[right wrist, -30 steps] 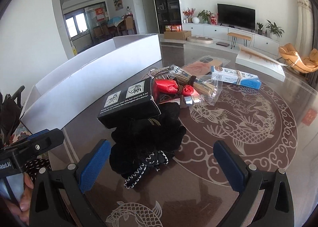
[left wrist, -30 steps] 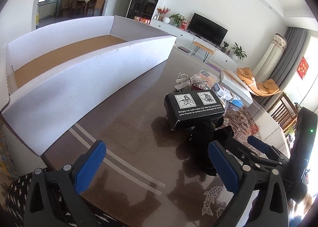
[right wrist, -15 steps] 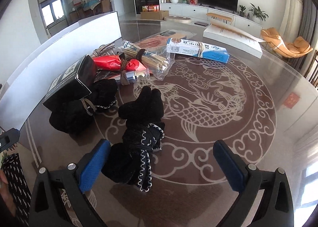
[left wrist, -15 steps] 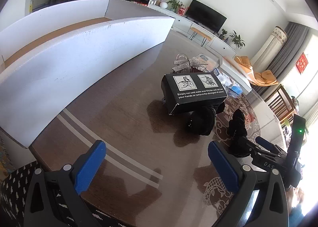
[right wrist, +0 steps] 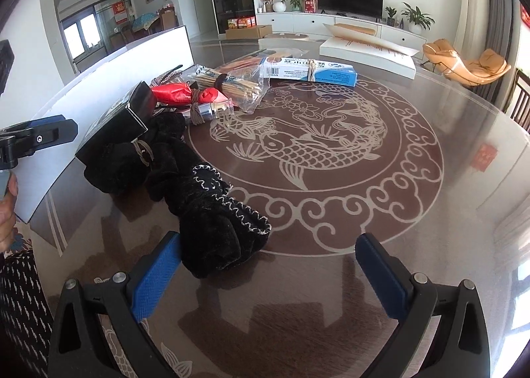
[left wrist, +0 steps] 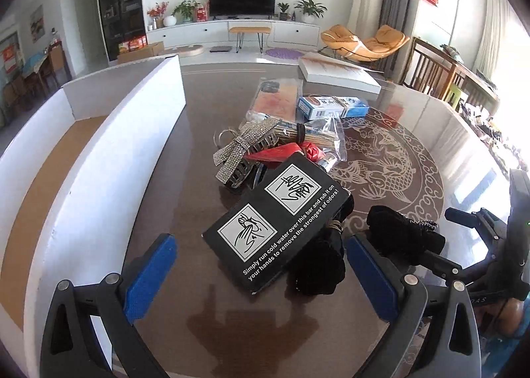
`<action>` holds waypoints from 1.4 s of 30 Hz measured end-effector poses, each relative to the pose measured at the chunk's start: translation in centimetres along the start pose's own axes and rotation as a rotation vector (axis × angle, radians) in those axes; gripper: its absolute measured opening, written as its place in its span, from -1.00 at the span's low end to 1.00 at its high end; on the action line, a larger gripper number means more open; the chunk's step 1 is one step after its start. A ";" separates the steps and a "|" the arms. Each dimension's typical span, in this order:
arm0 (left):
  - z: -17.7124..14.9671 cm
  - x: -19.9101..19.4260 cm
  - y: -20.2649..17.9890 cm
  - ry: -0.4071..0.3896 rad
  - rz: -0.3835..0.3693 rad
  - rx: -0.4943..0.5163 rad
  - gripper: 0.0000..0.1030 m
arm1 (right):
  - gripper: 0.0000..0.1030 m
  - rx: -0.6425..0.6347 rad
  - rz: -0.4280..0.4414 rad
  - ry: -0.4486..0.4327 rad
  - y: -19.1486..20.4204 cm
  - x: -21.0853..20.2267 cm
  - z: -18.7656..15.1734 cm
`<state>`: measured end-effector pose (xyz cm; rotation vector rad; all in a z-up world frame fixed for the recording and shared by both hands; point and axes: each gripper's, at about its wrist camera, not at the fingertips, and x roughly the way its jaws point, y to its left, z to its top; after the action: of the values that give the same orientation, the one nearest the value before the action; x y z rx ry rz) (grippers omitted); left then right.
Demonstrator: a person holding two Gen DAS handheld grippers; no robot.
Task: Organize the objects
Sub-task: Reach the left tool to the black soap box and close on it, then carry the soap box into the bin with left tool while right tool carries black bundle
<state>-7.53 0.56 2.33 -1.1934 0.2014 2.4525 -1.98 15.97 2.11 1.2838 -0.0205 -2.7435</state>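
We have swung the left gripper to face the black box; the black glove now lies by the right gripper. Both gape wide, holding nothing; sorting remains.

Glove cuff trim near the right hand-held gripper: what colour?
Silvery-white zigzag stitching on the black velvet glove; the right wrist view shows it best.

My round brown table with its fish pattern carries a white tray at left, a black box, black gloves and a blue box at upper centre.
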 end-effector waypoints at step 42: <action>-6.5 3.4 1.9 0.252 0.205 -0.260 1.00 | 1.00 -0.008 -0.076 0.022 0.0 0.3 -0.1</action>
<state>-5.53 -2.12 -4.50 -1.6715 0.0794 2.5537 -2.14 15.93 1.80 1.3400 0.0413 -2.7887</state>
